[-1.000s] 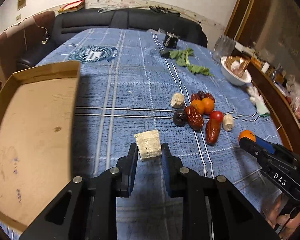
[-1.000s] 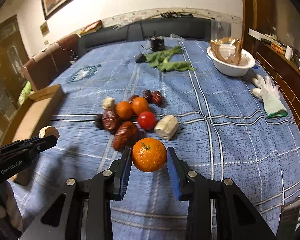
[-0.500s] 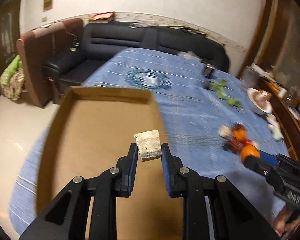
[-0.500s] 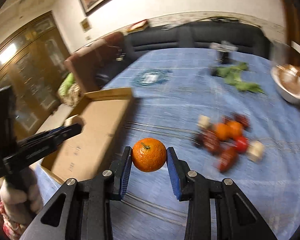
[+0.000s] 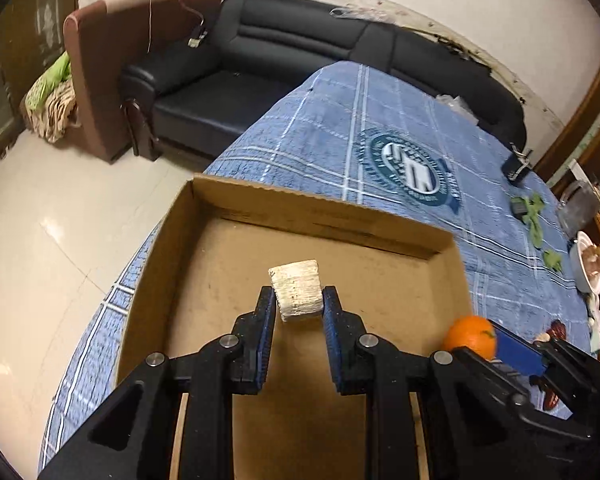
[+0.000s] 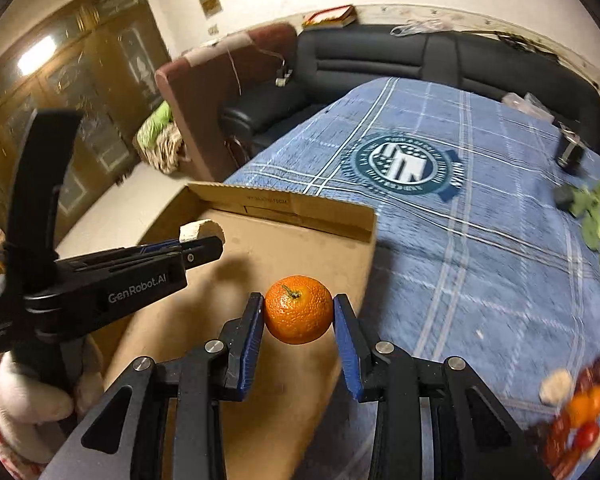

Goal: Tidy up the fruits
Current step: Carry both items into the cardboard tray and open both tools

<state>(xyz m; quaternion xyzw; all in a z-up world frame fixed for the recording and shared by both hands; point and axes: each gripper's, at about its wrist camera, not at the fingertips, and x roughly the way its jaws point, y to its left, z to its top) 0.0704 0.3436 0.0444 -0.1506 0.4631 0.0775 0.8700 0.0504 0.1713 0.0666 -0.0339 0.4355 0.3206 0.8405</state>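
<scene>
My left gripper (image 5: 298, 306) is shut on a pale beige chunk (image 5: 297, 290) and holds it above the open cardboard box (image 5: 324, 216). My right gripper (image 6: 299, 316) is shut on an orange mandarin (image 6: 299, 309) and holds it above the box's right side (image 6: 300, 208). The right gripper with the mandarin (image 5: 470, 336) shows at the lower right of the left wrist view. The left gripper with the chunk (image 6: 201, 230) shows at the left of the right wrist view. A pile of fruit (image 6: 576, 404) lies on the blue cloth at the far lower right.
The box sits at the edge of a table covered by a blue plaid cloth (image 5: 380, 120) with a round emblem (image 5: 410, 170). A black sofa (image 5: 260, 60) and a brown armchair (image 5: 112, 60) stand behind. Green leaves (image 6: 592, 216) and a white bowl (image 5: 584, 268) are at the right.
Both grippers have swung left from the fruit pile to over the cardboard box, each still holding its item. The fruit pile has slid to the right edge of view.
</scene>
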